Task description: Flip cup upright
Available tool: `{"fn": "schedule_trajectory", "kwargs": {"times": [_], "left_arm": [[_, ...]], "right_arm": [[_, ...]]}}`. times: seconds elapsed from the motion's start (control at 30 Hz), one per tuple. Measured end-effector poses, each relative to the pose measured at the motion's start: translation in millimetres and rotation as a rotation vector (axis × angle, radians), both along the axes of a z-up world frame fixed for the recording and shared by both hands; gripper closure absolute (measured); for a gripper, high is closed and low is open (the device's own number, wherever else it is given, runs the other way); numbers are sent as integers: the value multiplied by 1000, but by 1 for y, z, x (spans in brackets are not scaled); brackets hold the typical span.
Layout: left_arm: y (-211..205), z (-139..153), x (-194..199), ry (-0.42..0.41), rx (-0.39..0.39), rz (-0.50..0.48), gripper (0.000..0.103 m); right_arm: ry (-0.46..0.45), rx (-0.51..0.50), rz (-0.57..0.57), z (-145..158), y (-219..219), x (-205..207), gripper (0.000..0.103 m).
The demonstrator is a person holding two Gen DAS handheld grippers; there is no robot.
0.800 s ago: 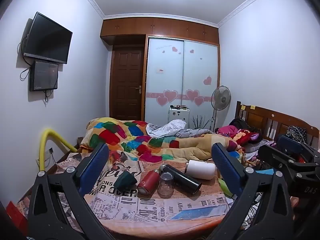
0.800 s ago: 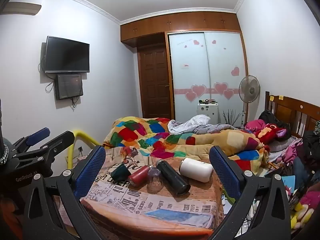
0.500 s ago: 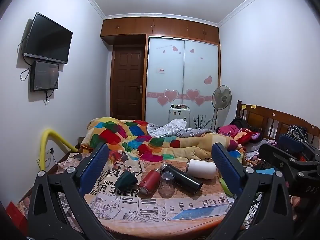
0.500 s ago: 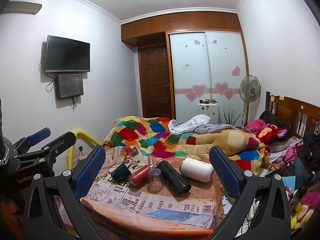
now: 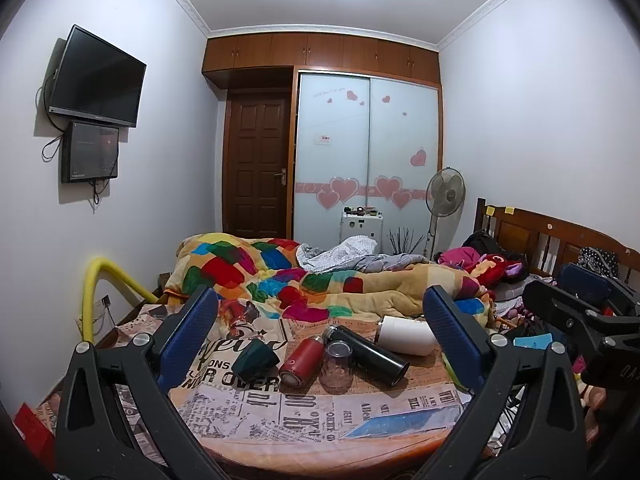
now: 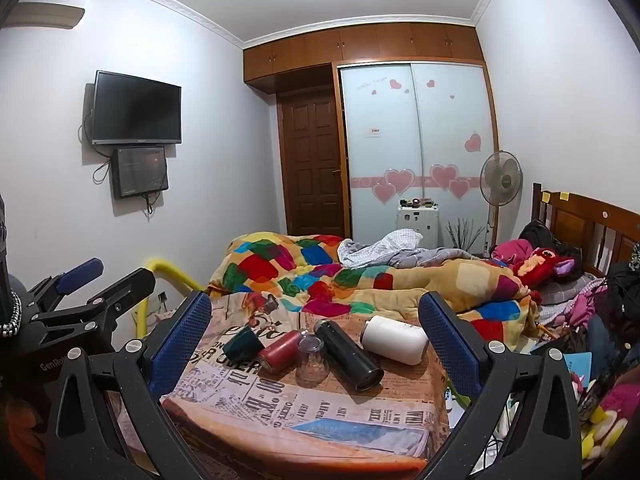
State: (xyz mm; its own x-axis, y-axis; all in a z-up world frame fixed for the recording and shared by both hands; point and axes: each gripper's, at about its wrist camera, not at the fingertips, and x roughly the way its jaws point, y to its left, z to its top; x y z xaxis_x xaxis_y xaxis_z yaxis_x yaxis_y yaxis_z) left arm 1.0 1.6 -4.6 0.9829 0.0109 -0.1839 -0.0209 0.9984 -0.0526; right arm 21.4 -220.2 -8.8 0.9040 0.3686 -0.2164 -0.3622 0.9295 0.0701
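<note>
A clear glass cup (image 5: pixel 337 366) stands upside down on the newspaper-print table (image 5: pixel 280 412), between a red bottle (image 5: pixel 301 360) and a black bottle (image 5: pixel 366 354), both lying flat. It also shows in the right wrist view (image 6: pixel 312 360). A dark green cup (image 5: pixel 255 358) lies on its side at the left, also in the right wrist view (image 6: pixel 243 343). A white bottle (image 5: pixel 406 335) lies at the right. My left gripper (image 5: pixel 320 332) is open and empty, held back from the table. My right gripper (image 6: pixel 316 330) is open and empty too.
The table stands against a bed with a colourful quilt (image 5: pixel 280 276). A yellow pipe (image 5: pixel 96 292) curves up at the left. A wooden headboard (image 5: pixel 552 240) and piled clothes lie at the right. The other gripper shows at each view's edge.
Both views have shifted very slightly; the objects on the table have not moved and both grippers stay open.
</note>
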Motion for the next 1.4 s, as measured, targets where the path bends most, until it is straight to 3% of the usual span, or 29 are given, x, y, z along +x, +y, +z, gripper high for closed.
{"fn": "schedule_trajectory", "kwargs": {"times": [1.4], "left_arm": [[2, 1, 1, -7, 3, 7, 0]], "right_arm": [[-5, 0, 0, 0, 2, -2, 0]]}}
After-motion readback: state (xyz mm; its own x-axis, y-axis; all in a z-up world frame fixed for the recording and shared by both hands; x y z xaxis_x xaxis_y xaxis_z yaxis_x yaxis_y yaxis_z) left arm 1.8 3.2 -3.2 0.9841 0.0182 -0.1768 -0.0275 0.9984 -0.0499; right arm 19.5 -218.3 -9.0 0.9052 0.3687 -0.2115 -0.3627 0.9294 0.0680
